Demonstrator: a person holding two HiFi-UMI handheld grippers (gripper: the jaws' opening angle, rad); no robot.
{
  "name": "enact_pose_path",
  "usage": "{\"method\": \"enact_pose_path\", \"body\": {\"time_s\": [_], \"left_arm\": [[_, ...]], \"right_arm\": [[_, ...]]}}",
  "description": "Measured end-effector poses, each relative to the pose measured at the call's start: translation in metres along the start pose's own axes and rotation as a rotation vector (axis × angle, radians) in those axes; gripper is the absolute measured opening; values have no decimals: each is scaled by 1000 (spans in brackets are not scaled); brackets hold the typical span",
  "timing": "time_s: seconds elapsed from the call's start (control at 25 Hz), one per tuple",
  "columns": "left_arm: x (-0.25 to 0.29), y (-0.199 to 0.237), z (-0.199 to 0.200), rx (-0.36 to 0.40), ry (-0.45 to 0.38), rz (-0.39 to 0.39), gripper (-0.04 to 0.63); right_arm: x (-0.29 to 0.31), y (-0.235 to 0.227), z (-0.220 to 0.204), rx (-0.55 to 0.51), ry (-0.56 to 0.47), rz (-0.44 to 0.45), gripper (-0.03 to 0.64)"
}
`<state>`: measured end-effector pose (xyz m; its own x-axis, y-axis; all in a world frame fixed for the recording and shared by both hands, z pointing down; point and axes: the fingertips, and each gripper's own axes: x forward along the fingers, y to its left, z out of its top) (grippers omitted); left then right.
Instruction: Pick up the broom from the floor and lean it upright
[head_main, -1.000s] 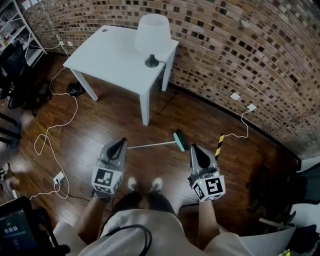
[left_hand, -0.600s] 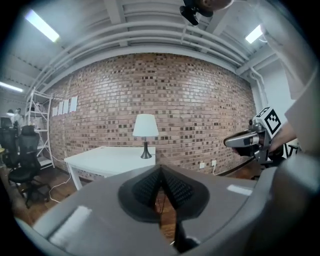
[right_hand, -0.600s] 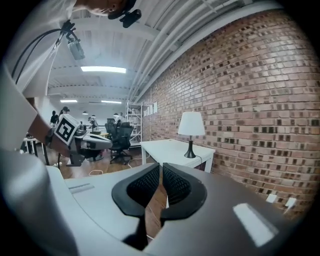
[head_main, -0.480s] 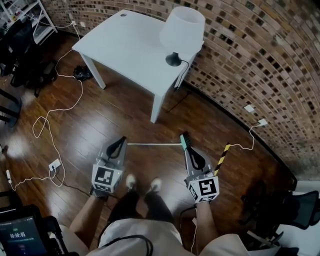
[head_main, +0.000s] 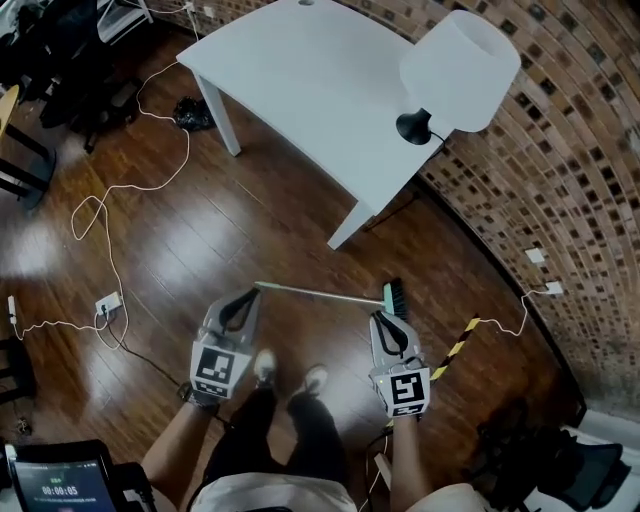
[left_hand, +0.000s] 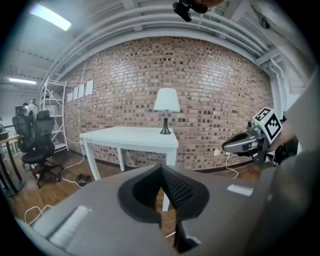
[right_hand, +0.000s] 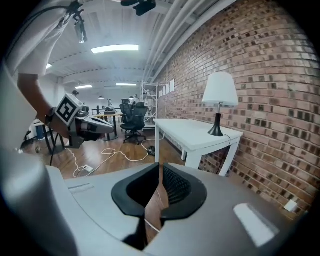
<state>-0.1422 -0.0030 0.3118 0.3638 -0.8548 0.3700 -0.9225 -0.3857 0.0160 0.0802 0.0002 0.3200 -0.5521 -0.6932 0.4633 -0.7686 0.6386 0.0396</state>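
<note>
A red-brown brick wall is running along the far and right side of the room, and a dark, glossy wooden floor is spreading out below it. A white desk is standing against the wall, carrying a lamp with a white shade and black base at its right end. A white cable is snaking across the floor on the left to a power strip. Black office chairs are standing at the far left beside a white shelf. Long ceiling lights are glowing overhead, and pipes are running along the ceiling.
</note>
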Motion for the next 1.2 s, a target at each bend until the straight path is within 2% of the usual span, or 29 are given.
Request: {"method": "enact_pose_path", "body": {"time_s": [0.32, 0.48, 0.68, 0.96, 1.2], "left_arm": [[38, 32, -102, -60, 68, 51, 2], [53, 31, -161, -86, 125, 52, 2], [86, 32, -238, -160, 148, 76, 2], [125, 28, -372, -272, 202, 144, 2], [161, 20, -477, -327, 242, 170, 2]], "right_arm": [[91, 35, -79, -83, 96, 140, 49], [127, 60, -123, -108, 152, 227, 64], [180, 81, -192, -168, 211, 309, 71], [242, 85, -308, -173, 253, 333, 77], [295, 69, -384, -100, 229, 263, 77]]}}
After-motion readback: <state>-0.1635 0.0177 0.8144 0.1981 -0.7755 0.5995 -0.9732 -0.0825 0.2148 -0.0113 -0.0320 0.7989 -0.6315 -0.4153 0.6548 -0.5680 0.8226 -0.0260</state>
